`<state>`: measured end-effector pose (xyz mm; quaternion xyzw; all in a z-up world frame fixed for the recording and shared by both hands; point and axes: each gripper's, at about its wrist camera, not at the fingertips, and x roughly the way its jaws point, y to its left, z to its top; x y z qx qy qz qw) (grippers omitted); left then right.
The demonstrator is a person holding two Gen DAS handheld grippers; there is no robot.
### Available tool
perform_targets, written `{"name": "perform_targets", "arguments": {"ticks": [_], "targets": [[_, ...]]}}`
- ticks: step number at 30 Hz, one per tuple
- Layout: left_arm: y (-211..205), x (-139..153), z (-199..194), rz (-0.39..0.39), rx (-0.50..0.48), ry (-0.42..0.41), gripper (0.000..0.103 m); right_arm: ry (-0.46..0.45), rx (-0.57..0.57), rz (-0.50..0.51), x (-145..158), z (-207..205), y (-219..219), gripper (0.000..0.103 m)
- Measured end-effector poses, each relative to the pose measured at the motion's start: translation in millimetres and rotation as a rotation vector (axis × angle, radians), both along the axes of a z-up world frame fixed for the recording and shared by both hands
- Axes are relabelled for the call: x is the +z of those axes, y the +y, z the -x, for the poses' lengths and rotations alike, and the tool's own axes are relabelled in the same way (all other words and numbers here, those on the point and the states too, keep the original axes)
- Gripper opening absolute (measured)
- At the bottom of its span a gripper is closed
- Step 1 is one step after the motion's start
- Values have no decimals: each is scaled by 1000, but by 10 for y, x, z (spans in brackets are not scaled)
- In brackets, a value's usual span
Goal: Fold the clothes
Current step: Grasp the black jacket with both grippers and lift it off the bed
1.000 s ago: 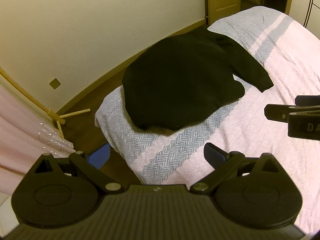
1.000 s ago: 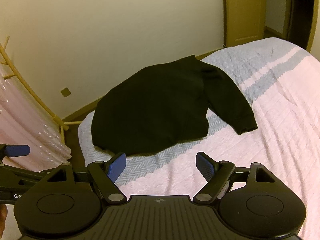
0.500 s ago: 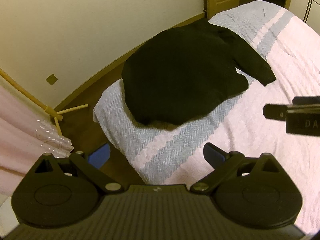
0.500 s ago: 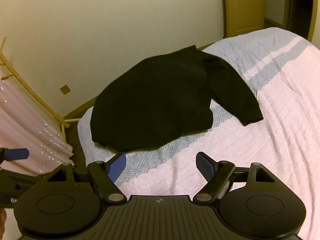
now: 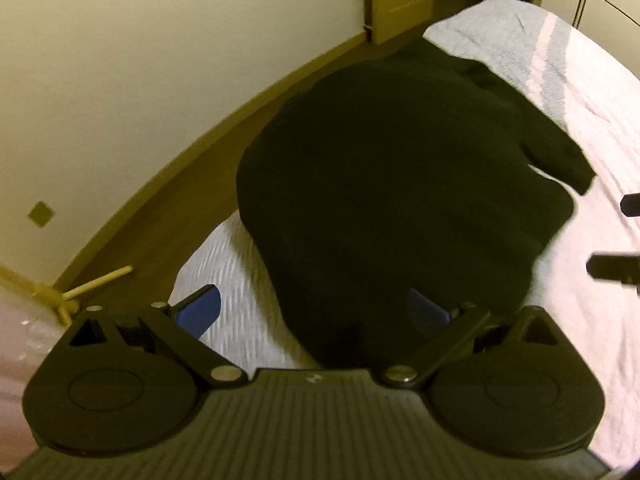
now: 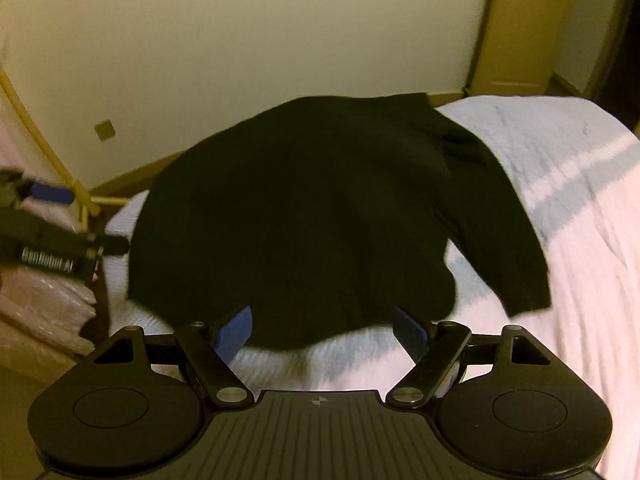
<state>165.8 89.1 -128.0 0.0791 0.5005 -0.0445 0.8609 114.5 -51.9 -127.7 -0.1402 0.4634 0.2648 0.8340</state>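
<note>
While my left gripper (image 5: 314, 312) and right gripper (image 6: 324, 330) gape over its near hem, jaws just widening, nothing pinched, the black sweater (image 6: 320, 208) lies flat on the bed (image 6: 580, 264), collar far, sleeve trailing right.

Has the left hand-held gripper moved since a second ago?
Yes. The left hand-held gripper has come forward and down toward the sweater, which fills more of the view.

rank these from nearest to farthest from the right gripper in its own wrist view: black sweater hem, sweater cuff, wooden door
1. black sweater hem, just ahead of the right gripper, between its open fingers
2. sweater cuff, out to the right on the bedspread
3. wooden door, far back, upper right
</note>
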Motion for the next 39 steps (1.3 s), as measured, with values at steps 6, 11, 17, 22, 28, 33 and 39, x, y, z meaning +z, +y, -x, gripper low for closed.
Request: {"name": "perform_targets", "arguments": {"ticks": [6, 11, 17, 22, 28, 33, 39], "targets": [[359, -564, -887, 81, -86, 70, 98, -15, 42, 62, -482, -607, 452, 88], [571, -828, -1235, 216, -61, 108, 100, 4, 20, 36, -843, -1063, 593, 103], [613, -682, -1171, 272, -98, 60, 38, 40, -4, 15, -824, -1072, 541, 92], [696, -360, -1087, 263, -111, -32, 10, 45, -46, 18, -626, -1035, 527, 47], [447, 242, -879, 263, -272, -188, 8, 27, -116, -57, -199, -894, 211, 14], [-102, 797, -461, 277, -452, -299, 8, -107, -165, -98, 532, -471, -440, 9], [-1204, 1106, 725, 284, -757, -327, 8, -154, -328, -72, 878, 601, -1749, 9]]}}
